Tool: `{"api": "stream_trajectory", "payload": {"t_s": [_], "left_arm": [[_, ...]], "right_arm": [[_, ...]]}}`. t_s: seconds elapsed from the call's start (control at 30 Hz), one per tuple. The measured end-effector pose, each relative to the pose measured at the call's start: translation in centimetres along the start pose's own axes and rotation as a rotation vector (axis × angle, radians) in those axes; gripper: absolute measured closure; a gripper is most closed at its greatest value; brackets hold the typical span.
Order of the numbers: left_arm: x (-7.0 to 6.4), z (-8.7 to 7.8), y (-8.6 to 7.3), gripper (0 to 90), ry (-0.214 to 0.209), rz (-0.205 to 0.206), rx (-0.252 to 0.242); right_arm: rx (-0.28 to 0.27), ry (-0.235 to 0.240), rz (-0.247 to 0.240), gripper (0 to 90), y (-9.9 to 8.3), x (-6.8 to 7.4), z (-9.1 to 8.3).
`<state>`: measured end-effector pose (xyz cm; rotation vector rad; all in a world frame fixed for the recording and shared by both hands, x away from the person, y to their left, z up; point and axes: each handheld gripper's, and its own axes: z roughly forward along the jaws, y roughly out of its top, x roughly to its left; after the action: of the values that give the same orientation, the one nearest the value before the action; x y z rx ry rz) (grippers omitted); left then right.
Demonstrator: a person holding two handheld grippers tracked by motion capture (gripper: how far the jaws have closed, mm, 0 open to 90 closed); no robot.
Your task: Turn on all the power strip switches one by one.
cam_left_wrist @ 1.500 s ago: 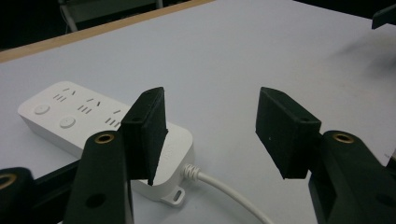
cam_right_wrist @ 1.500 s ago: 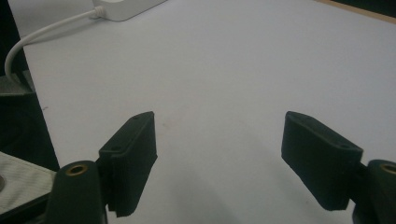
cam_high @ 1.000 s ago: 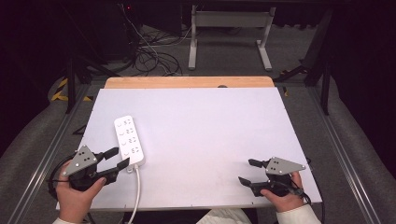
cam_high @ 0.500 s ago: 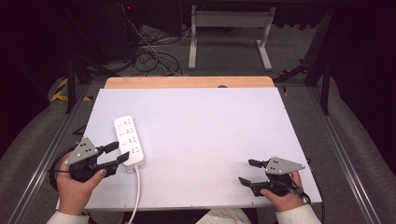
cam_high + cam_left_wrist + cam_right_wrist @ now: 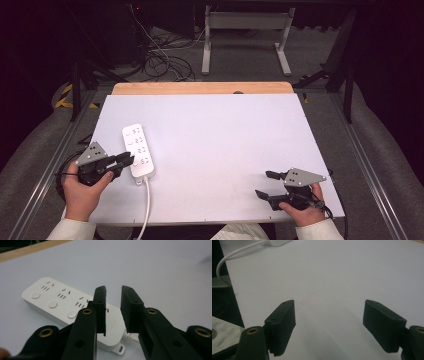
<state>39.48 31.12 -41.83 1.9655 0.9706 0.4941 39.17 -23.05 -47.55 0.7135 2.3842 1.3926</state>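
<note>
A white worktop point(image 5: 225, 145) with a bare wooden strip point(image 5: 202, 88) along its far edge stands on a grey carpeted floor point(image 5: 240, 55). Behind it, a grey metal frame point(image 5: 245, 37) rests on two feet, and a tangle of black cables point(image 5: 165, 60) lies beside it. Metal rails point(image 5: 370, 170) flank both sides. The far room is dark.

Free room on the table point(image 5: 225, 130)
Sole obstacle: power strip point(image 5: 138, 151) w/ cord point(image 5: 146, 210) at left-front, just beside left gripper point(image 5: 129, 161); centre, right, far side open.
</note>
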Motion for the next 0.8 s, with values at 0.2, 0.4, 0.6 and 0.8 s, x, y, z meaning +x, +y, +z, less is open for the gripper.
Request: {"api": "stream_trajectory", "payload": {"t_s": [0.2, 0.4, 0.6, 0.8], "left_arm": [[0.8, 1.2, 0.1, 89.7, -0.039, -0.02, 0.088], [1.1, 2.3, -0.2, 89.8, -0.014, -0.022, 0.144], [1.6, 3.1, -0.5, 89.8, -0.004, -0.026, 0.175], [1.9, 3.7, -0.8, 89.8, 0.004, -0.021, 0.2]], "right_arm": [[0.002, -0.002, -0.002, 26.6, 0.0, 0.0, 0.0], [0.005, -0.001, -0.003, 26.9, 0.0, 0.0, 0.0], [0.003, -0.002, -0.004, 27.1, 0.0, 0.0, -0.1], [0.006, -0.001, -0.003, 27.0, 0.0, 0.0, -0.1]]}}
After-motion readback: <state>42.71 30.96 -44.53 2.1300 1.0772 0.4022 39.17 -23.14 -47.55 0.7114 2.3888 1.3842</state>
